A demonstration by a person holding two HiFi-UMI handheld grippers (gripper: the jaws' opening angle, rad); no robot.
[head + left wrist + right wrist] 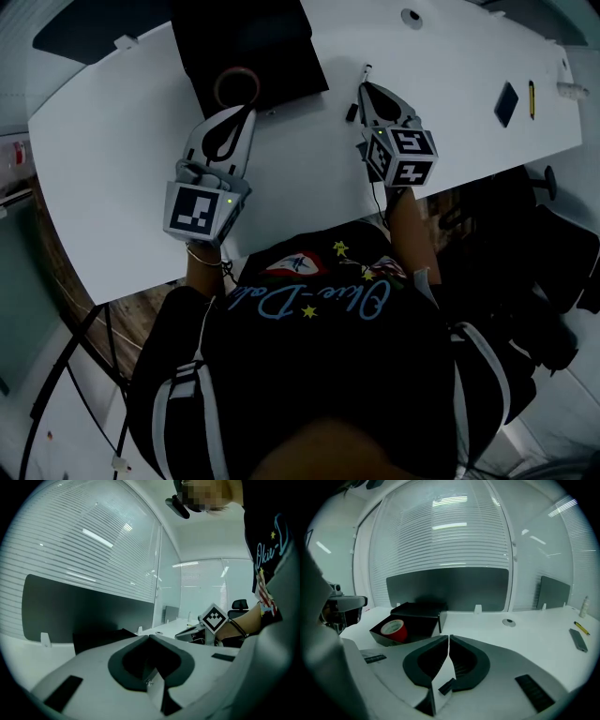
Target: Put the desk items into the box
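Holding the right gripper [367, 90] just right of the box [281, 56], jaws nearly together on nothing. Spotted the pen [531, 98] well off to its right, long axis pointing away from the body. Judged that side nearer than the left gripper [246, 114], likewise closed and empty.

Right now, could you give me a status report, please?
Left hand-held gripper and right hand-held gripper shut, empty. Tape roll in box; pen on desk. Nothing blocking.

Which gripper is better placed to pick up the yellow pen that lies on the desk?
Probably the right gripper: the yellow pen lies far right on the desk, nearer to it. The left gripper sits by the black box.
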